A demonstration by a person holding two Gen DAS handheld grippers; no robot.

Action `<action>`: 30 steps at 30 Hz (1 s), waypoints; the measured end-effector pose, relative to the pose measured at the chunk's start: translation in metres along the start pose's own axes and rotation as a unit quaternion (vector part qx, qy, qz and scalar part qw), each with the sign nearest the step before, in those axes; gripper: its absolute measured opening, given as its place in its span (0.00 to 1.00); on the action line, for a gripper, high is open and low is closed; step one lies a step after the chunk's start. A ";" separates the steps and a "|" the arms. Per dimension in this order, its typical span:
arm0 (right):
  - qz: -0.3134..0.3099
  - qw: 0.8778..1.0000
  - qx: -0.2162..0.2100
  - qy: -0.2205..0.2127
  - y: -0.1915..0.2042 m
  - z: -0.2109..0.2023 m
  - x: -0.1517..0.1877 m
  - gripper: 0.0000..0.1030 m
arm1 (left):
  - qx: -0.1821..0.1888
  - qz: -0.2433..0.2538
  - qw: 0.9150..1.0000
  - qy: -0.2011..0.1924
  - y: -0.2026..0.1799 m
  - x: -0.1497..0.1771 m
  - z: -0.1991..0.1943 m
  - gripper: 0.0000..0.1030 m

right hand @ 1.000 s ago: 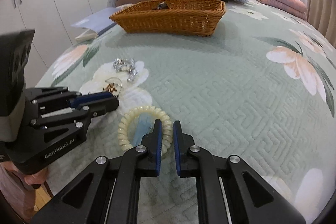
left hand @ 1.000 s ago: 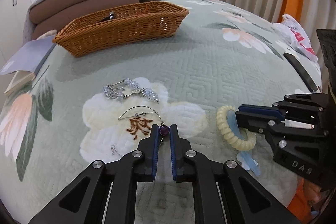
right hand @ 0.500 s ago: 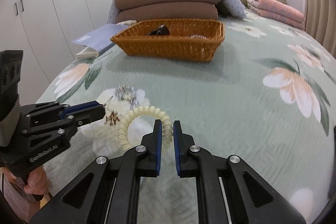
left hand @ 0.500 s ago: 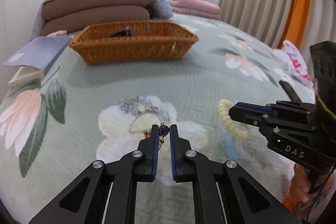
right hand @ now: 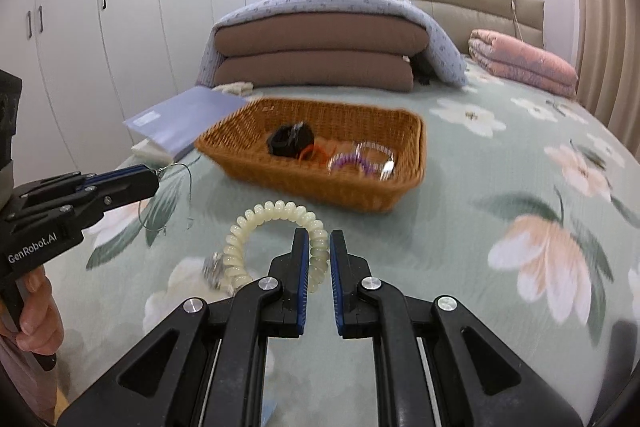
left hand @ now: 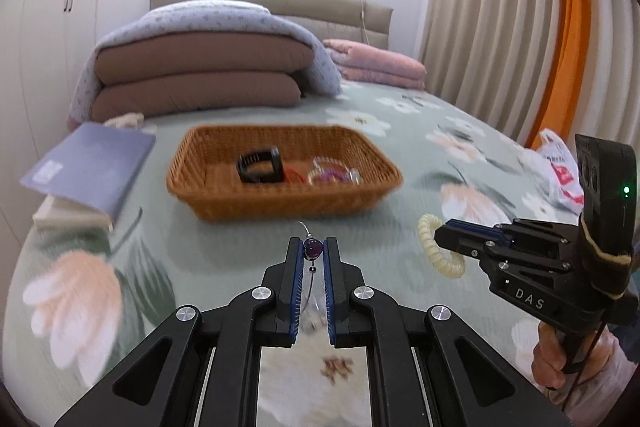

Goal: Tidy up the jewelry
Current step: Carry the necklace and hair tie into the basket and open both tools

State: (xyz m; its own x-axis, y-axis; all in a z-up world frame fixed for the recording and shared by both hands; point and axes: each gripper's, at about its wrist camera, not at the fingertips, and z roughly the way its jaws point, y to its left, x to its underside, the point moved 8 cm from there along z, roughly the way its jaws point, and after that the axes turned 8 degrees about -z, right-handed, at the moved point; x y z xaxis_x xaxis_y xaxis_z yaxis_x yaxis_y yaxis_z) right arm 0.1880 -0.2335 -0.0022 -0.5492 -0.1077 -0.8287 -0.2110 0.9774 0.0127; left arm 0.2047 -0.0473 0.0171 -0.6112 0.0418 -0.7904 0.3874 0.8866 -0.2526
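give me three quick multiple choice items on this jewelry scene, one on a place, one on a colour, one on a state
1. Where does the wicker basket sit?
A. on the bed cover
B. on the folded pillows
C. on the floor

2. What colour is the bead on the thin wire necklace?
A. green
B. purple
C. red

3. What is the right gripper doing?
A. standing open over the basket
B. shut on nothing
C. shut on the cream coil bracelet

Answers:
1 A: the basket rests on the floral bed cover, in front of the pillows.
2 B: the bead between the left gripper pads is purple.
3 C: its pads press on the bracelet's coil.
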 end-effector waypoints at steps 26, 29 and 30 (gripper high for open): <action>0.075 0.995 0.031 0.060 -0.079 0.161 -0.066 0.12 | -0.045 -0.074 0.996 0.002 0.074 -0.100 0.153 0.09; 0.080 0.994 0.024 0.063 -0.079 0.164 -0.064 0.13 | -0.053 -0.068 0.996 0.005 0.074 -0.095 0.157 0.10; 0.083 0.994 0.021 0.062 -0.079 0.163 -0.064 0.13 | -0.054 -0.066 0.996 0.006 0.073 -0.095 0.157 0.10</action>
State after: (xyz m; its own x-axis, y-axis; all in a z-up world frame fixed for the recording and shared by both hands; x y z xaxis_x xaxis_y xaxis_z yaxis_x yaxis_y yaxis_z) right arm 0.3719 -0.2742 -0.0417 -0.6697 0.0369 -0.7417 -0.0767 0.9900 0.1184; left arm 0.3999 -0.0591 -0.0139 -0.6598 -0.0741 -0.7477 0.2262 0.9293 -0.2918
